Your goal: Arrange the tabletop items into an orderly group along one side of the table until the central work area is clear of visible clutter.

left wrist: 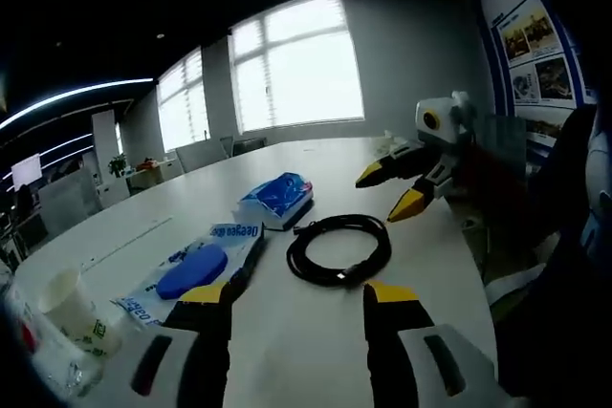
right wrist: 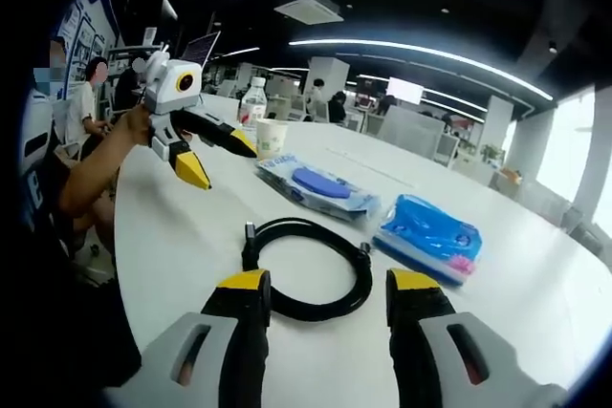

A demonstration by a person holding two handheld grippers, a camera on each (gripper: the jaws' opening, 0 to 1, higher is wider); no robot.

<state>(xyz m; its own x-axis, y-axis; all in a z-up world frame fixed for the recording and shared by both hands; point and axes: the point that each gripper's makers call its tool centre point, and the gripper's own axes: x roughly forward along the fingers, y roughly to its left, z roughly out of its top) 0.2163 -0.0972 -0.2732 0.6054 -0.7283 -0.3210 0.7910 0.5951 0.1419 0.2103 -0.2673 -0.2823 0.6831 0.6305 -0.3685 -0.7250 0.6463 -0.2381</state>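
In the left gripper view, the left gripper (left wrist: 298, 295) hovers over the white table (left wrist: 316, 341) with jaws spread and nothing between them. A coiled black cable (left wrist: 339, 249) lies just ahead. A wet-wipe pack (left wrist: 196, 265) sits by the left jaw, a blue tissue packet (left wrist: 277, 198) beyond it, a paper cup (left wrist: 75, 308) far left. The right gripper (left wrist: 394, 188) hangs past the cable, jaws parted and bare

In the right gripper view, the right gripper (right wrist: 330, 284) is released, the cable (right wrist: 308, 267) touching its jaw tips. Wipes (right wrist: 320, 184) and tissues (right wrist: 430, 231) lie beyond, cup (right wrist: 272, 138) and a bottle (right wrist: 252, 102) farther off
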